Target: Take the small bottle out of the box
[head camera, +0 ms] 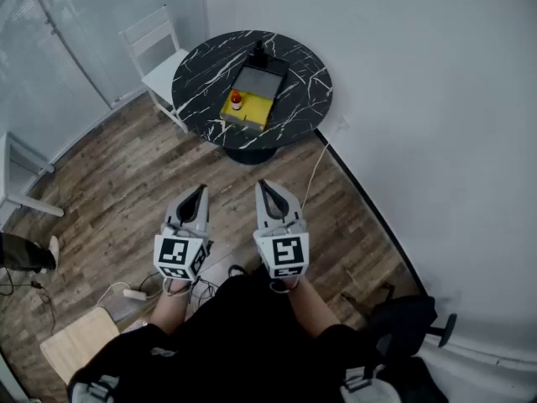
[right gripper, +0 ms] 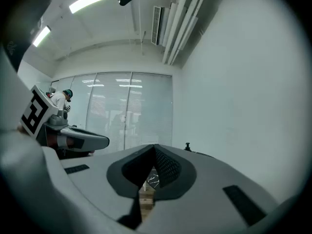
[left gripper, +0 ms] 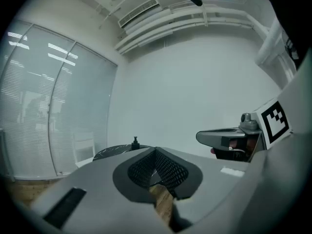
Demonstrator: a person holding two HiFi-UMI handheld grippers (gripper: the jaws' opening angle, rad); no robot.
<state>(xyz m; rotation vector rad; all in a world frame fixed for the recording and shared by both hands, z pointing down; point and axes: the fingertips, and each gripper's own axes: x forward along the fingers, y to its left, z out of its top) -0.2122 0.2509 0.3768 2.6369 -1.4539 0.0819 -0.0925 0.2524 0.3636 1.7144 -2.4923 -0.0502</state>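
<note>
Left gripper (head camera: 202, 189): jaws clenched tip to tip, nothing between them. Right gripper (head camera: 261, 183): same, jaws pressed together and empty. Both are held side by side, apart from each other, about level, pointing toward the round tabletop (head camera: 201, 82). Each carries a cube with black-and-white square markers; the only print on them is the marker pattern.

Both grippers are well apart from the tabletop, with open wood floor (head camera: 126, 175) between the person and it.

The tabletop is black marble with white veins. The white wall (head camera: 419, 99) runs close along its right side. A white chair (head camera: 158, 55) stands just beside its left rim. A thin cable (head camera: 312, 175) comes down from the wall side onto the floor.

The box (head camera: 252, 116) sits about mid-tabletop, its yellow end toward the near rim and a grey panel on the far end. The small bottle (head camera: 237, 100), red on top, stands upright in the yellow part at the left side; too small for any label to show. A dark pump-topped object (head camera: 260, 54) stands at the box's far end, touching or just beside it, cannot tell which.

At the person's left lie a power strip (head camera: 127, 293) with cords and a pale wooden seat (head camera: 80, 342); at the right, a black chair (head camera: 403, 317).
</note>
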